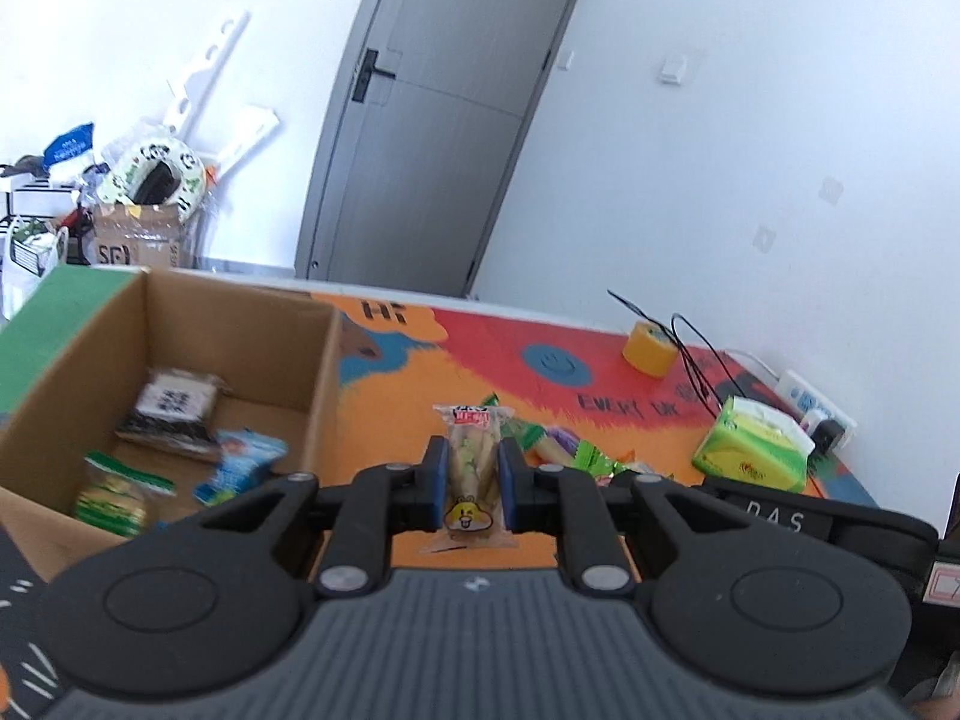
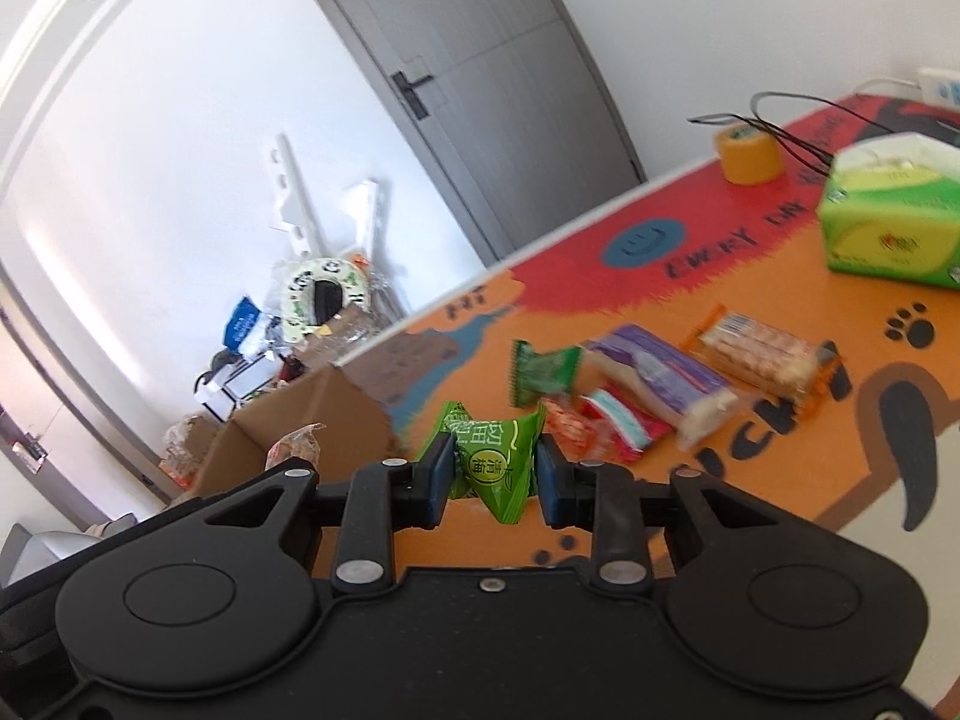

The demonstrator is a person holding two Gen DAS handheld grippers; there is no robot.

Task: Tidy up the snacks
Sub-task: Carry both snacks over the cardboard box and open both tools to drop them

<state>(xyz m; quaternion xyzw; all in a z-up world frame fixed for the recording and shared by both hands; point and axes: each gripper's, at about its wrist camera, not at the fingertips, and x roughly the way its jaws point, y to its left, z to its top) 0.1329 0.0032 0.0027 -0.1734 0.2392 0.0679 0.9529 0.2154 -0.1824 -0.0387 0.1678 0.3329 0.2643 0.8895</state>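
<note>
Two grippers, each clamped on a wrapped snack above a colourful surface.

We see the left gripper (image 1: 471,483) closed tight on a clear packet (image 1: 474,468) bearing a cartoon sticker, held beside an open cardboard box (image 1: 240,324) with three snacks already inside. Our right gripper (image 2: 491,474) pinches a green sachet (image 2: 495,465) printed with Chinese characters we cannot read. More snacks lie loose on the orange-and-red surface (image 2: 750,420), printed "HI" and "EVERY DAY". A green tissue pack (image 2: 888,222) and yellow tape roll (image 2: 750,156) sit further off.
</note>
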